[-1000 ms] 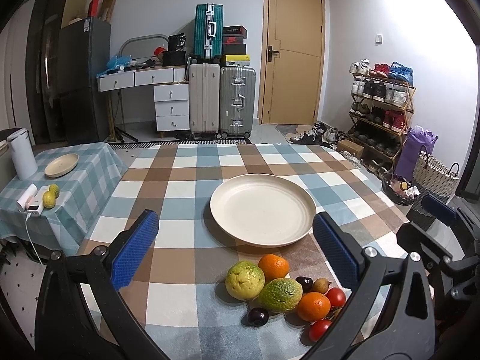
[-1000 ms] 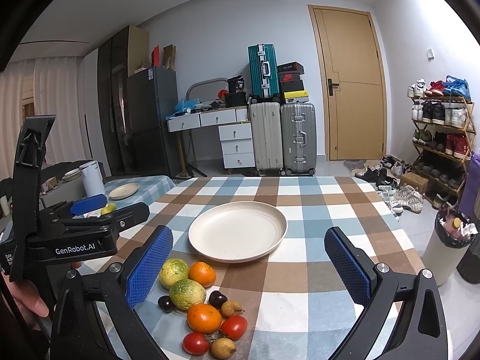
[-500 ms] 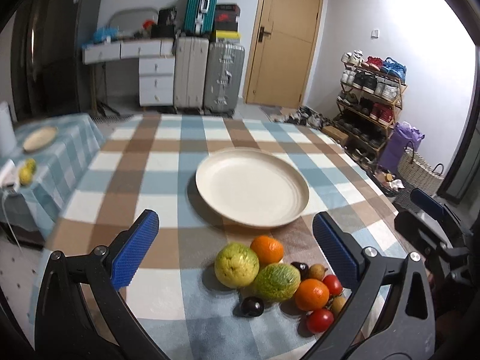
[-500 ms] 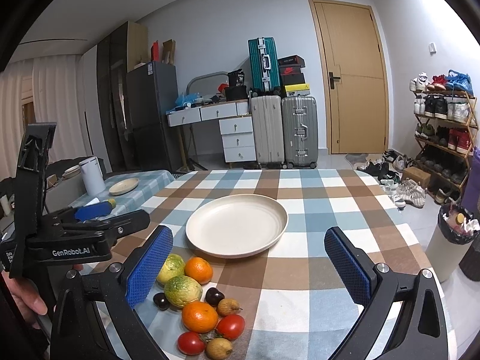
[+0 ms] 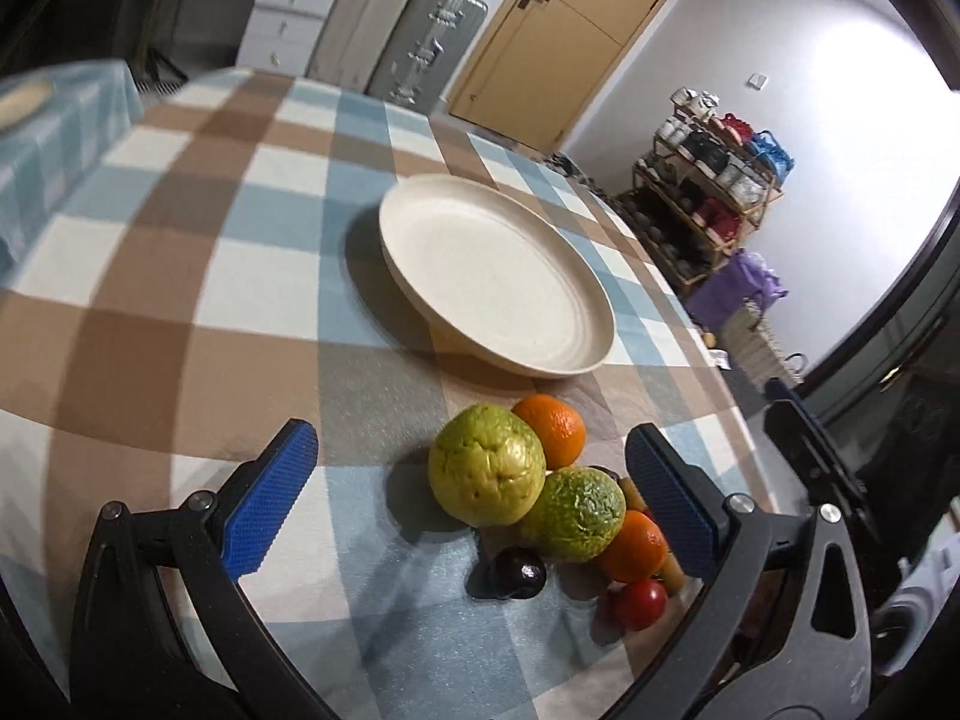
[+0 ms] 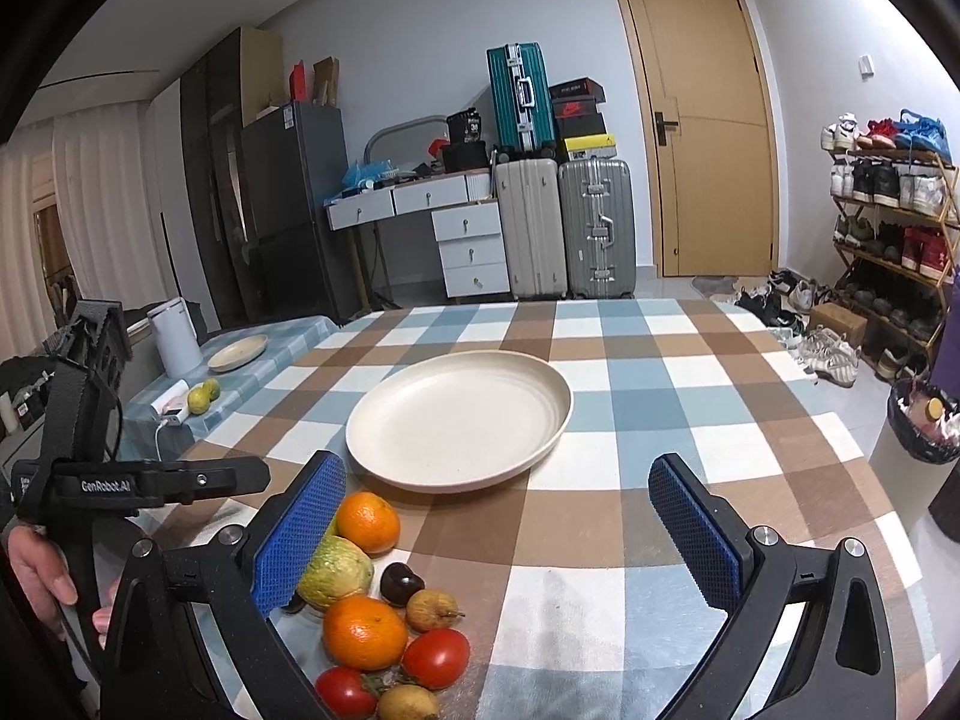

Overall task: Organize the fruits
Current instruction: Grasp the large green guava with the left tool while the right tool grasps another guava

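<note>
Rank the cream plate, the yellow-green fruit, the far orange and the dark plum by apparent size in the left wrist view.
1. cream plate
2. yellow-green fruit
3. far orange
4. dark plum

The fruit sits nearer the camera, so apparent size flatters it.

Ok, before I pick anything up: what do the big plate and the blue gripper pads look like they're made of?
Plate: matte cream, with no glare and a thick rolled rim; probably plastic or fibre composite rather than glazed ceramic, though I can't be sure. Left gripper and right gripper, both open: blue pads with a fine diamond-grid texture, likely rubber or soft plastic, on black rigid frames.

fruits (image 6: 372, 606) lie before the plate (image 6: 459, 429) on the table (image 6: 690, 546).
</note>
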`<state>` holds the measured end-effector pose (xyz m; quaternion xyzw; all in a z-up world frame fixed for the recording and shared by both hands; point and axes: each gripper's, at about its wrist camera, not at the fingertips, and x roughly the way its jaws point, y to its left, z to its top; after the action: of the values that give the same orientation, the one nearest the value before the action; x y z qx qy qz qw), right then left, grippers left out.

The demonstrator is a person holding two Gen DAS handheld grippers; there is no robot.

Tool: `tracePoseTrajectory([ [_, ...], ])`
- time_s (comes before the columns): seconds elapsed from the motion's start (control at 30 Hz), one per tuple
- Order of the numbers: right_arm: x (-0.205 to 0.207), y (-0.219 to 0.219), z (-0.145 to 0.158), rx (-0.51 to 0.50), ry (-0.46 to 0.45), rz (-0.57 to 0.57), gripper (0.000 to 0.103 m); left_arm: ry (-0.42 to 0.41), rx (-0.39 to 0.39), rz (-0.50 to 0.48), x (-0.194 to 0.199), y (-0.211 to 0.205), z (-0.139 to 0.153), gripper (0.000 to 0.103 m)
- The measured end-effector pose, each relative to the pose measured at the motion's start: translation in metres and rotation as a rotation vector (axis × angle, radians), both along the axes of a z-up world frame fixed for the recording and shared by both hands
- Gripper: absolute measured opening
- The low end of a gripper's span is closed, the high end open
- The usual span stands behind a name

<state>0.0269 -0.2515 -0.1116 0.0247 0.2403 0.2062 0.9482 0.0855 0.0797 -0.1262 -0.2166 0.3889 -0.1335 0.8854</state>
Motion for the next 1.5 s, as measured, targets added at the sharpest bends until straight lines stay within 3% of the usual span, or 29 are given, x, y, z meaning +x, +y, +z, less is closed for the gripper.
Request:
tracePoseTrajectory([
  [0.17,0.010,0.000,-0.009,0.005,0.018,0.006,0.103,0.008,-0.044,-0.048,0.012,-0.001,-0.011,0.097],
  [0.43,0.018,-0.003,-0.017,0.048,0.036,0.030,0.103,0.053,-0.089,-0.138,0.030,-0.008,-0.022,0.063],
  [0.57,0.021,-0.002,-0.019,0.052,0.049,0.035,0.103,0.073,-0.139,-0.151,0.032,-0.006,-0.030,0.060],
  [0.63,0.020,-0.002,-0.019,0.055,0.056,0.037,0.103,0.095,-0.164,-0.145,0.031,-0.003,-0.036,0.046],
  [0.93,0.018,0.006,-0.017,0.051,0.084,0.110,0.103,0.075,-0.195,-0.153,0.030,0.000,-0.037,0.045],
  [1.07,0.019,0.016,-0.015,0.056,0.130,0.194,0.103,0.053,-0.202,-0.147,0.027,0.007,-0.031,0.045],
  [1.4,0.004,0.074,-0.026,-0.125,0.165,0.369,0.102,0.017,-0.242,-0.124,0.005,0.034,-0.022,0.045],
  [1.5,0.002,0.084,-0.031,-0.133,0.190,0.406,0.097,0.007,-0.244,-0.121,0.001,0.039,-0.018,0.045],
])
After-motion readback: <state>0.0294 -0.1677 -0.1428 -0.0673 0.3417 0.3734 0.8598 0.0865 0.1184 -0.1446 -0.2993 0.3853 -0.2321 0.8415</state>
